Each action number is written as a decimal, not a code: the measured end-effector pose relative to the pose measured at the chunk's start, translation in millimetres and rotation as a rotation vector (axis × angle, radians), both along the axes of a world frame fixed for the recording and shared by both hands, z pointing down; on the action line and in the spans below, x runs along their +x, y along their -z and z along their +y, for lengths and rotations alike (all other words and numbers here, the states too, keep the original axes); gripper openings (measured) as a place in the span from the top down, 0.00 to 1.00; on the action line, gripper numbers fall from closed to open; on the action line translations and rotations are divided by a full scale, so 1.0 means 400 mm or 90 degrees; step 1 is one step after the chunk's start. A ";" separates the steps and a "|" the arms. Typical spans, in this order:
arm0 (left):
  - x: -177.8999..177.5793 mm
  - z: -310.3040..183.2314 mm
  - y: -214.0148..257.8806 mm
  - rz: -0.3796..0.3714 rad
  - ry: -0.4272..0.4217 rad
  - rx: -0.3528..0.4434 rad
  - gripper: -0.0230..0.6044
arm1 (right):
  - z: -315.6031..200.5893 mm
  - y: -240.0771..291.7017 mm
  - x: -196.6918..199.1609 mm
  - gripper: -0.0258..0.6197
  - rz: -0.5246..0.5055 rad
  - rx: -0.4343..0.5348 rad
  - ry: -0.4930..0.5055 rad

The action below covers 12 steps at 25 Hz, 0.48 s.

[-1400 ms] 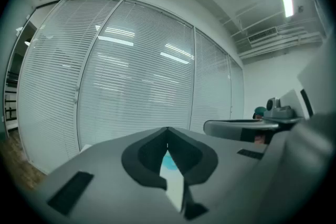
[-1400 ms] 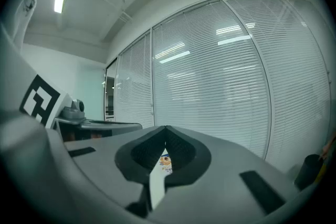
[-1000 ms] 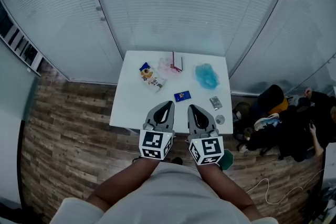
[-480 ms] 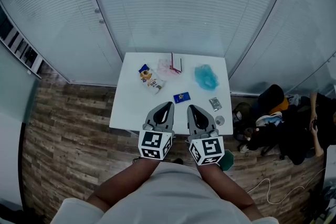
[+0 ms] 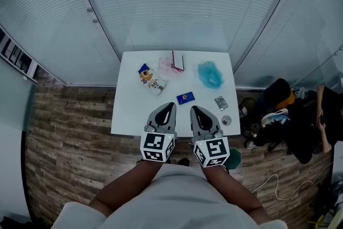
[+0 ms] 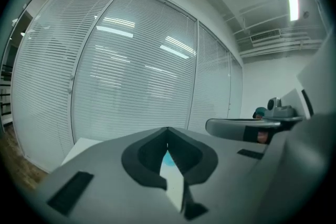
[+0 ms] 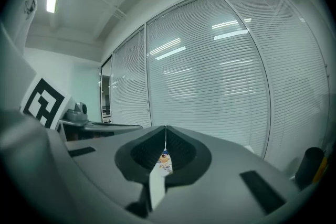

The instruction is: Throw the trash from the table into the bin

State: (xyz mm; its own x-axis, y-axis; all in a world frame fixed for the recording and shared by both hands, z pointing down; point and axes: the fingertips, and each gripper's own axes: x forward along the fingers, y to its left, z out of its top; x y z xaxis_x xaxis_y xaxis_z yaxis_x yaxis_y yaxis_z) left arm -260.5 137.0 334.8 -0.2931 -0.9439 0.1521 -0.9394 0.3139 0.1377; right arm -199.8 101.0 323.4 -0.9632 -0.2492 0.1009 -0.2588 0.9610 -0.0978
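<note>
Slatted blinds [image 5: 177,2] walled the far side of the room, above a plank floor [image 5: 64,131]. A white counter [image 5: 131,112] stood against the blinds, with all the trash lying on it. To its right, a seated person in dark clothes [image 5: 303,134] was partly in view beside some bags.

The left gripper [image 5: 169,107] and the right gripper [image 5: 195,110] hung side by side over the counter's near edge, pointing towards the blinds. Both were clenched with their tips together and nothing between them. A green round object [image 5: 234,161] showed on the floor just behind the right gripper's marker cube; whether it was the bin could not be told.

On the counter, a crumpled blue bag [image 5: 210,74] lay at the far right. A pale pink wrapper [image 5: 166,67] lay near the far edge, and a thin pink-edged item [image 5: 179,62] touched its right side. A printed snack packet [image 5: 150,79] lay just left of the pink wrapper. A small blue packet [image 5: 186,97] sat in the middle, nearest the gripper tips but apart from them. A silver wrapper [image 5: 220,103] lay towards the right edge, and a small round silver piece [image 5: 226,120] sat near the front right corner.
</note>
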 end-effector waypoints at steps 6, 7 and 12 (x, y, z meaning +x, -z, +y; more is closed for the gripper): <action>-0.066 -0.022 -0.042 0.017 -0.013 -0.023 0.96 | -0.021 -0.040 -0.059 0.95 0.013 -0.025 -0.009; -0.076 -0.025 -0.051 0.020 -0.016 -0.028 0.96 | -0.024 -0.049 -0.071 0.95 0.017 -0.030 -0.011; -0.143 -0.048 -0.092 0.037 -0.029 -0.049 0.96 | -0.035 -0.090 -0.141 0.95 0.040 -0.054 -0.011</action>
